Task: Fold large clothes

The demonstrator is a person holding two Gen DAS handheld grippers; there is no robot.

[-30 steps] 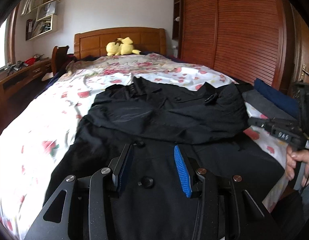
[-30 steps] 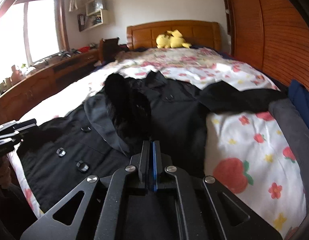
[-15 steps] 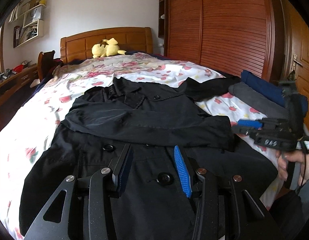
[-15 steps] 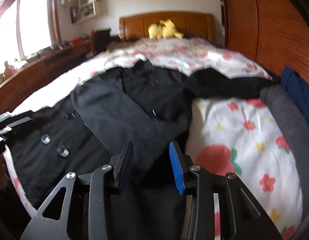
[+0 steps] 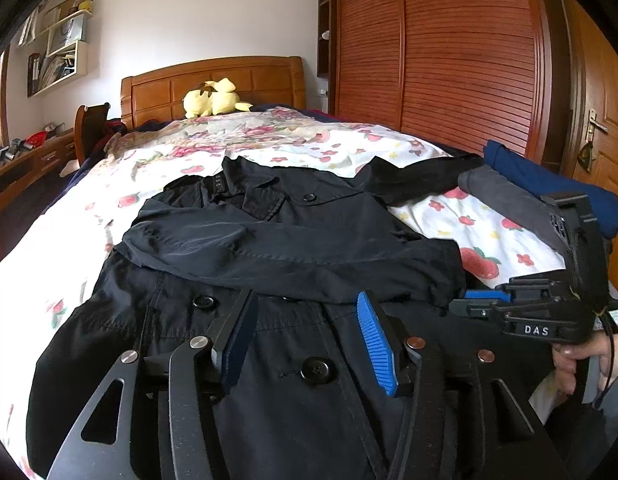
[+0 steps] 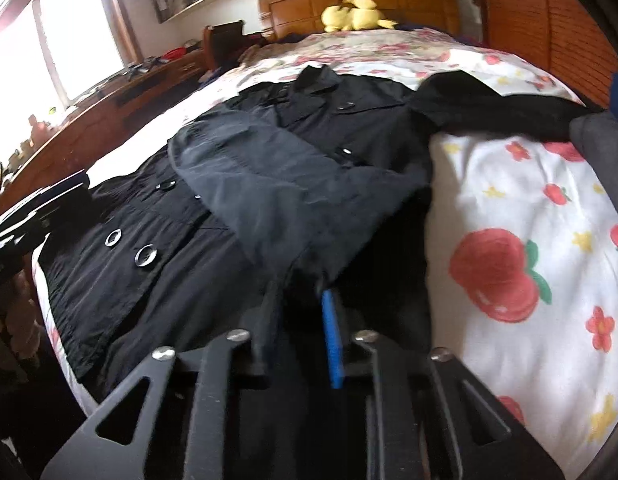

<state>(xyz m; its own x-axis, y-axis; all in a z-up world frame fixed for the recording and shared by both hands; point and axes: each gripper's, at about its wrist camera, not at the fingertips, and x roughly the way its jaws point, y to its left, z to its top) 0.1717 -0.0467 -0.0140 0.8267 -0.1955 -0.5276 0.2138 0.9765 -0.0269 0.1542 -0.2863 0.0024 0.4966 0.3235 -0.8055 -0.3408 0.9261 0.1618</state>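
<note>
We had the black coat (image 5: 293, 320) flat on the bed (image 5: 49, 248) with one sleeve (image 5: 269, 256) folded across — other sleeve and body still unfolded; left tool (image 5: 305, 332) wide and empty, right tool (image 6: 305, 312) narrow, closing at that sleeve's cuff.

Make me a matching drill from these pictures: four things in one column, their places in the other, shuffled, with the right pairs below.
Things:
1. yellow plush toy
2. black coat
3. folded blue cloth
4. shelf

Places:
A. spread over the flowered bedspread
B. on the wall, far left
C. by the headboard
D. at the bed's right edge, near the wardrobe

Pairs: 1-C, 2-A, 3-D, 4-B
</note>
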